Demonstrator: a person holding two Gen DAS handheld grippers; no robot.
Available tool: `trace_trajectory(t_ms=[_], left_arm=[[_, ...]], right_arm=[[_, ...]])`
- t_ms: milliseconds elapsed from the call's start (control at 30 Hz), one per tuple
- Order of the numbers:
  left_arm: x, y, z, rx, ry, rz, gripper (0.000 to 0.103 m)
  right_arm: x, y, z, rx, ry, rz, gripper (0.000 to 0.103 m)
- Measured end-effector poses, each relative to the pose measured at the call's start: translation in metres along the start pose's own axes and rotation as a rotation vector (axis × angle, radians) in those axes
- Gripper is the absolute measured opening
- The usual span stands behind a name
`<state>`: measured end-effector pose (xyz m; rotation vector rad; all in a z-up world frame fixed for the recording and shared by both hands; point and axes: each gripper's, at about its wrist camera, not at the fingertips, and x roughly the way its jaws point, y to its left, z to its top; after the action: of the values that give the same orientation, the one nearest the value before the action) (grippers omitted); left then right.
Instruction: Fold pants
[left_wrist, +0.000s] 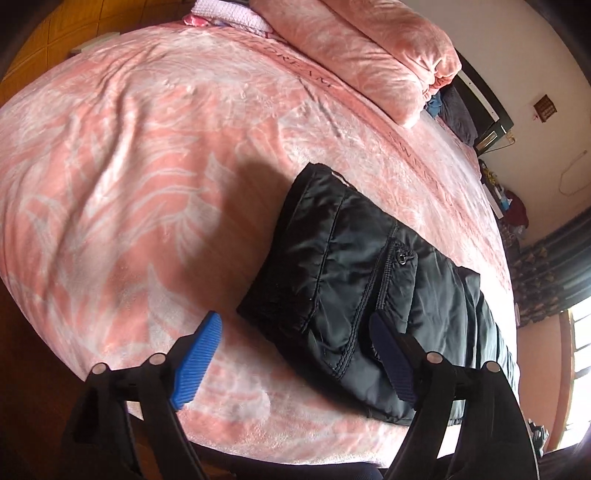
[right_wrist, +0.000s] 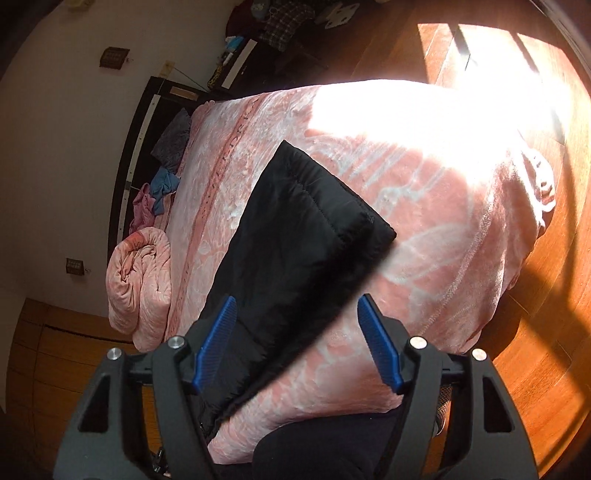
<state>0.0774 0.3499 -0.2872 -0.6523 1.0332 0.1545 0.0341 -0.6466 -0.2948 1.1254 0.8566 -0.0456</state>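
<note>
Sun glare perhaps hides the bed's (right_wrist: 424, 229) far corner.

"DREAM" reads along the pink blanket's (left_wrist: 147, 155) woven border stripe

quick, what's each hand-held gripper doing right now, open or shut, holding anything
Left hand-held gripper: open, holding nothing, over the waist end of the black pants.
Right hand-held gripper: open, holding nothing, over the leg end of the pants.

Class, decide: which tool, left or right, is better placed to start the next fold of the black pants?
Probably the left tool: it is open beside the near corner of the black pants. The right tool, also open, straddles one long edge higher up.
</note>
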Motion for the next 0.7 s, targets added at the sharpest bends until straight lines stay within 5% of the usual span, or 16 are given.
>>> trace_trajectory(t_ms=[133, 300, 500, 567, 600, 700], left_arm=[[0.022, -0.001, -0.004, -0.034, 0.050, 0.009, 0.082], [0.029, -0.003, -0.007, -0.034, 0.051, 0.027, 0.048], [0.023, -0.003, -0.004, -0.021, 0.025, 0.037, 0.032], [0.021, -0.004, -0.002, -0.023, 0.019, 0.046, 0.029], [0.020, -0.006, 0.000, -0.028, 0.014, 0.049, 0.025], [0.013, -0.011, 0.004, -0.030, -0.012, 0.048, 0.021]], right_arm=[[-0.003, -0.004, 0.006, 0.076, -0.045, 0.036, 0.069], [0.006, -0.004, 0.016, 0.094, -0.048, 0.028, 0.069], [0.033, 0.001, 0.026, 0.103, -0.020, -0.036, 0.068], [0.044, 0.002, 0.028, 0.097, 0.003, -0.061, 0.044], [0.047, 0.006, 0.029, 0.072, 0.008, -0.079, 0.015], [0.037, 0.023, 0.028, -0.013, -0.040, -0.081, 0.006]])
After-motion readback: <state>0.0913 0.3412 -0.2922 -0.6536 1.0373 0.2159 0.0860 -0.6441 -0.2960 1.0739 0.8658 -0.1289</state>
